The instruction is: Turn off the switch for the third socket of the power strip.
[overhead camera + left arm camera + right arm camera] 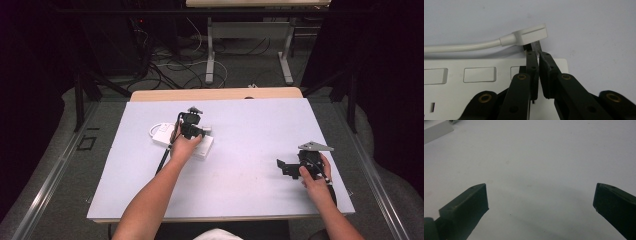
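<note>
White power strip [474, 82] on table, left gripper [537, 53] clamped on plug [531, 35] prong, right gripper [540, 200] wide apart

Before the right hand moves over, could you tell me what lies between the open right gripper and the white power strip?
Only bare white tabletop, as the high view shows, separates the right gripper from the white power strip.

A white power strip [184, 141] is lying flat on the table, a little left of the middle of the high view. Its white cord [461, 46] is running along its far edge. The flat white plug [531, 36] is sitting just past the strip's corner.
</note>
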Action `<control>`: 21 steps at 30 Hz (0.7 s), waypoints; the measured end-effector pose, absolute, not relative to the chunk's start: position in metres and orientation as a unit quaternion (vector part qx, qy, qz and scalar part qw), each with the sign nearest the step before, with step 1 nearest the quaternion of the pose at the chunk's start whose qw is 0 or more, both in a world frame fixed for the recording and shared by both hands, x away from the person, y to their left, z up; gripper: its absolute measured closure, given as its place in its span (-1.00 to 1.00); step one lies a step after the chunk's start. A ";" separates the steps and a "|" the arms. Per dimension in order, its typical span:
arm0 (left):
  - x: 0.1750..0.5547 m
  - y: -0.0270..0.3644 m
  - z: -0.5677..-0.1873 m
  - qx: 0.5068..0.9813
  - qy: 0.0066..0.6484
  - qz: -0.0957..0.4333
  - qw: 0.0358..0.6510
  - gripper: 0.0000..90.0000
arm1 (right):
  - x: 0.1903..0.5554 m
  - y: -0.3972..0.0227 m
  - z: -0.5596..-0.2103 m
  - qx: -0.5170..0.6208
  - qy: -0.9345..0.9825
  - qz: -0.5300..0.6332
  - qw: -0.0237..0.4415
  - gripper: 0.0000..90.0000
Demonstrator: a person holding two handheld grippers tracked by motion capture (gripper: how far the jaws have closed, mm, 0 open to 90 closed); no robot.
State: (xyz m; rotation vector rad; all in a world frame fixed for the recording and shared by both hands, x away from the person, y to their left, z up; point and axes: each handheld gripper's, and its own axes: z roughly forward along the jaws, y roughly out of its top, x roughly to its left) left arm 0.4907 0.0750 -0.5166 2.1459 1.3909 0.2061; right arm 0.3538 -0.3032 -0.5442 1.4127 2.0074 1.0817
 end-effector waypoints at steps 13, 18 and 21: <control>0.489 0.075 -0.517 0.801 0.519 0.082 0.287 0.93 | 0.354 -0.303 -0.544 0.512 0.729 0.395 0.225 -1.00; 0.489 0.076 -0.521 0.799 0.518 0.080 0.294 1.00 | 0.354 -0.303 -0.544 0.512 0.729 0.395 0.225 -1.00; 0.489 0.076 -0.521 0.794 0.525 0.074 0.298 1.00 | 0.354 -0.303 -0.544 0.514 0.728 0.395 0.224 -1.00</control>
